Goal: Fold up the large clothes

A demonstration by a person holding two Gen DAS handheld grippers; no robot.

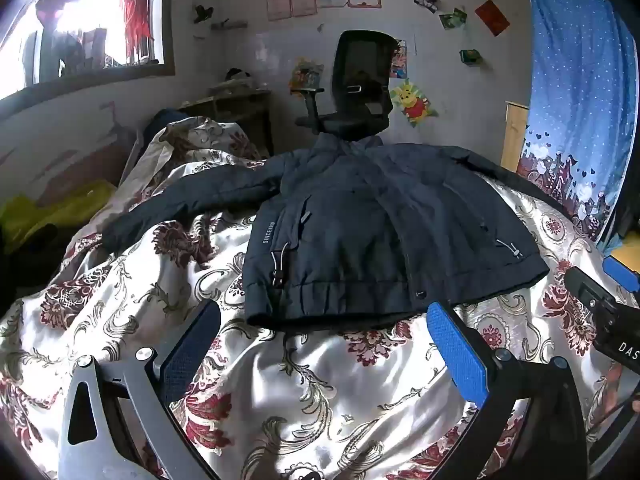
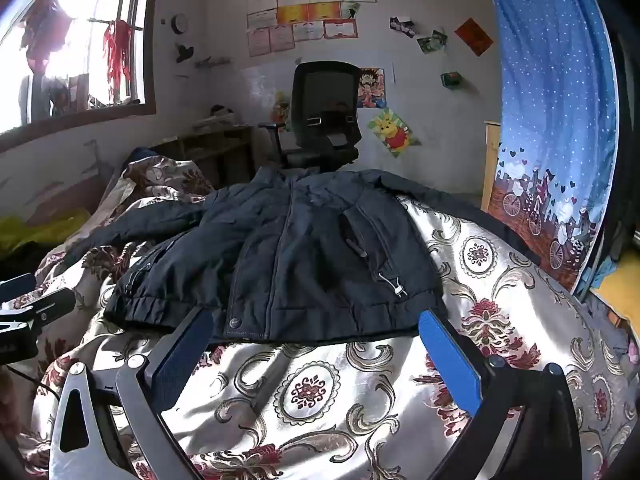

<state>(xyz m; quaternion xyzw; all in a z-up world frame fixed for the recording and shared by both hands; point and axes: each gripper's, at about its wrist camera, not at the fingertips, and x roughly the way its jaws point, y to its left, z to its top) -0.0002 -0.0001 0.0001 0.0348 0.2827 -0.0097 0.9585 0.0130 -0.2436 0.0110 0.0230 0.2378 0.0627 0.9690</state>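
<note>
A: Dark navy padded jacket (image 1: 372, 224) lies flat, front up, on the floral satin bedspread (image 1: 320, 380).
B: Yep. Left gripper (image 1: 320, 344) & right gripper (image 2: 316, 356) both spread wide, nothing between, just short of the hem.

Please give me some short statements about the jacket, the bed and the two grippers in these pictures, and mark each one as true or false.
1. The dark jacket lies spread out, front side up, on the patterned bedcover. True.
2. The left gripper is clamped on the jacket's hem. False: its jaws are open, with only bedcover between them.
3. The right gripper is open and holds nothing. True.
4. The jacket is already folded in half. False: it lies flat with its sleeves out to the sides.
5. An office chair stands behind the bed, near the wall. True.
</note>
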